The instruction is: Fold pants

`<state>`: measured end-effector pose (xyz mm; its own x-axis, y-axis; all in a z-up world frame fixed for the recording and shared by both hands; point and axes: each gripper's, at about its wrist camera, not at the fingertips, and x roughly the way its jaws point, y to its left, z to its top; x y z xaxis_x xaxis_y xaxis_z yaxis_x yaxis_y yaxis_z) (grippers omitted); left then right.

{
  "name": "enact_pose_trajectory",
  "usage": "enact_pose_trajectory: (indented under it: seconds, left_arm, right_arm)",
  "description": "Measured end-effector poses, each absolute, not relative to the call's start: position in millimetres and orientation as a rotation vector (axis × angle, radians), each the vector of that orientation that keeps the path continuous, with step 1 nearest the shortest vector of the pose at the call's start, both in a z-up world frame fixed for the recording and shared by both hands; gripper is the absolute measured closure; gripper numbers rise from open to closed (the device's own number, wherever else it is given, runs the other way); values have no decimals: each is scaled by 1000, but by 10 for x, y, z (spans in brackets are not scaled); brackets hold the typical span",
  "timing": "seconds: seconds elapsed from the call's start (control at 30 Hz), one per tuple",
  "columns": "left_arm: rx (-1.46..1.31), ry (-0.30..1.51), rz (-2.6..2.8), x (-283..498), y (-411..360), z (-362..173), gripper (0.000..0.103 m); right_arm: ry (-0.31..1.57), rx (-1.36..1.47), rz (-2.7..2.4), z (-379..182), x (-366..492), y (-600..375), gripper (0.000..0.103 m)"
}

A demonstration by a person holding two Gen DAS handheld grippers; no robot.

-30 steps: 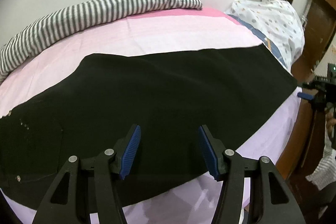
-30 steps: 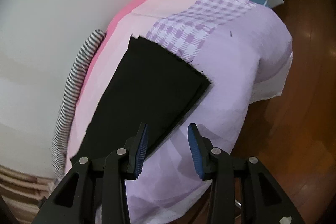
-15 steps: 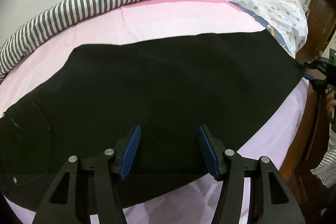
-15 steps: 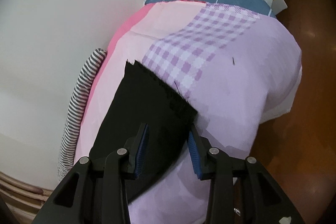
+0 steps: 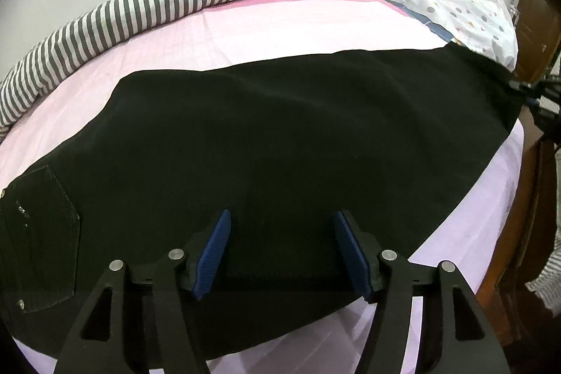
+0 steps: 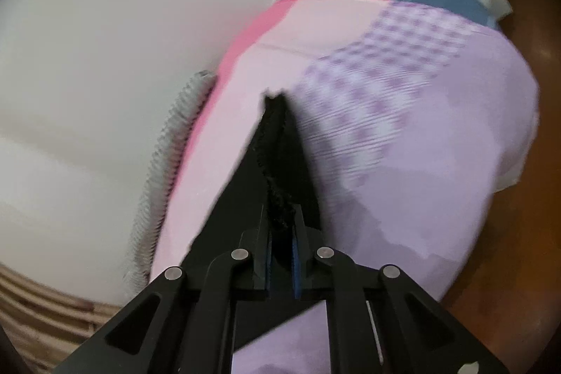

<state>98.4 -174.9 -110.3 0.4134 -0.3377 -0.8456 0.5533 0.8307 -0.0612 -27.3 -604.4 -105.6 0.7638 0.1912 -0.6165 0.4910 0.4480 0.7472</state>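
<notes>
The black pants (image 5: 280,142) lie spread flat across the bed (image 5: 273,27), stretching from a back pocket (image 5: 38,240) at the left edge of the left wrist view to the leg end at the far right, near a dotted pillow (image 5: 463,6). The left gripper (image 5: 280,244) hovers over the near edge of the pants, its blue pads (image 5: 214,255) wide apart and spreading a little wider; cloth lies below them, but nothing is pinched. A striped blanket (image 5: 147,6) runs along the wall behind the pink sheet.

Over at the leg end, the right gripper (image 6: 281,251) is closing, its jaws nearly together with the frayed hem (image 6: 277,198) of the pants bunched between the pads. The fabric rises off the bed from the clamp in a narrow black ridge, tapering to a point above the pink and lilac checked sheet (image 6: 403,51). This view is smeared with motion blur. In the left wrist view, that gripper (image 5: 533,93) shows at the far right edge, right at the corner of the pants. Brown wood floor (image 6: 526,251) shows beside the bed.
</notes>
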Motion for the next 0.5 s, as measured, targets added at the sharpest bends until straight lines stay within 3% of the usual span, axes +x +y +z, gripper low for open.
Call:
enact_pose_trajectory:
  seconds: [0.5]
  left_arm:
    - [-110,947,-452,1204,-617,-671,40]
  right_arm:
    - [916,938,264,-619,968,-4059,93]
